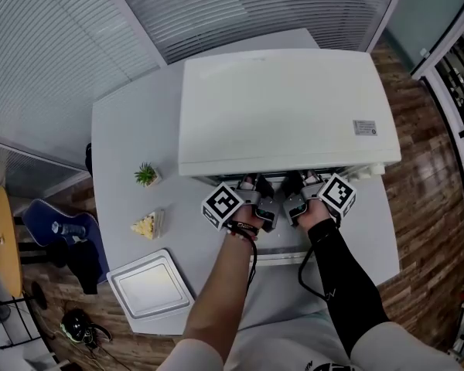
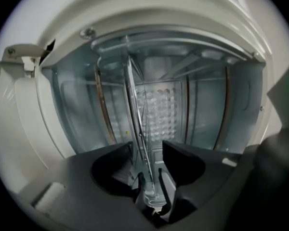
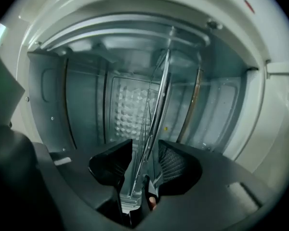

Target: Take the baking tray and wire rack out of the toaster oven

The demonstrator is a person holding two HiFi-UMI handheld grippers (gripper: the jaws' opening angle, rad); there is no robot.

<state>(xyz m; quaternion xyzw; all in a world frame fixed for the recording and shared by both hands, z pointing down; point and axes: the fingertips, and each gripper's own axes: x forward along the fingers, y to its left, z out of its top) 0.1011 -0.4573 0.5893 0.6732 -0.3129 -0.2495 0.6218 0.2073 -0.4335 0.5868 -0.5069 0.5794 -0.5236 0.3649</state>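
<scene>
Silver metal wire rack (image 2: 135,119) sits inside the white box-shaped toaster oven (image 1: 282,110), seen edge-on in both claw views. The left claw (image 2: 149,183) is closed on the rack's front edge, which passes between its two black jaws. The right claw (image 3: 139,177) is closed on the same front edge, just to the right of the left claw. The rack runs forward from both claws toward the dimpled rear wall of the oven cavity.

In the head view, the left claw (image 1: 259,188) and right claw (image 1: 295,185) sit side by side at the oven mouth. The pale rectangular metal baking tray (image 1: 149,286) lies on the grey surface (image 1: 131,130), well to the left of the left claw and nearer the person. A small green potted plant (image 1: 146,175) and a yellow wedge of food (image 1: 147,225) stand left of the left claw.
</scene>
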